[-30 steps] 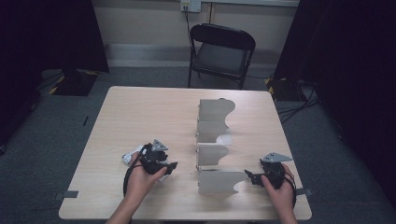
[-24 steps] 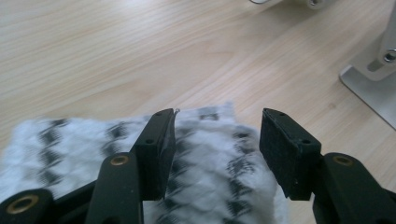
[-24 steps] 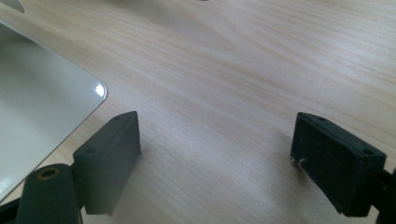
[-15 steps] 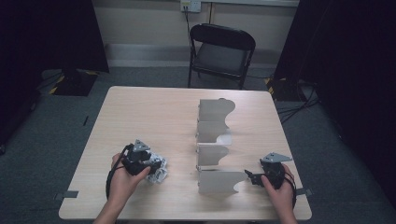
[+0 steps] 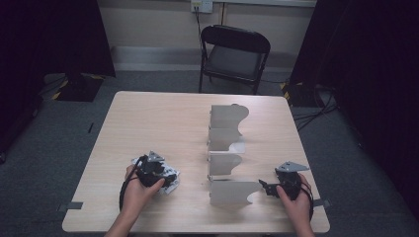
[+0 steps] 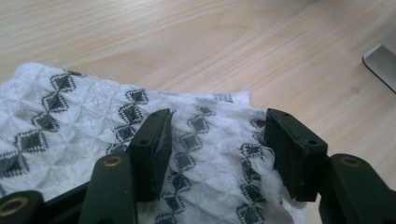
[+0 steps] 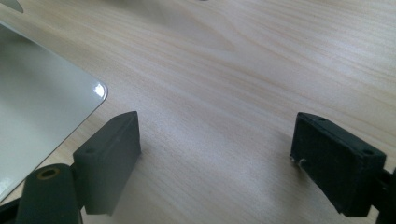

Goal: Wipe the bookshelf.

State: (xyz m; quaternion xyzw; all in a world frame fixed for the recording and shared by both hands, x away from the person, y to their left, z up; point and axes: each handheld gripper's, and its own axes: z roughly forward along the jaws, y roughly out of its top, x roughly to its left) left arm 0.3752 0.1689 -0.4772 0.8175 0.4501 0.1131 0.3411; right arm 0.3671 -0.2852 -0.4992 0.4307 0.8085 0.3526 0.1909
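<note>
Wooden table (image 5: 163, 123) carries a white patterned cloth (image 5: 168, 177) at lower left, now under the left gripper (image 6: 217, 149), which moved left; its jaws, just opening, straddle the cloth, partly hidden by the hand. Right gripper (image 7: 215, 158) gapes, unmoved.

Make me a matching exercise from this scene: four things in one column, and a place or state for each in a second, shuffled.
1. cloth
2. rack
3. chair
4. right claw

A. beyond the table's far edge
B. open over bare wood, beside a metal panel
C. white with black diamonds, under the left claw
D. upright metal dividers in a row on the table

Pairs: 1-C, 2-D, 3-A, 4-B
</note>
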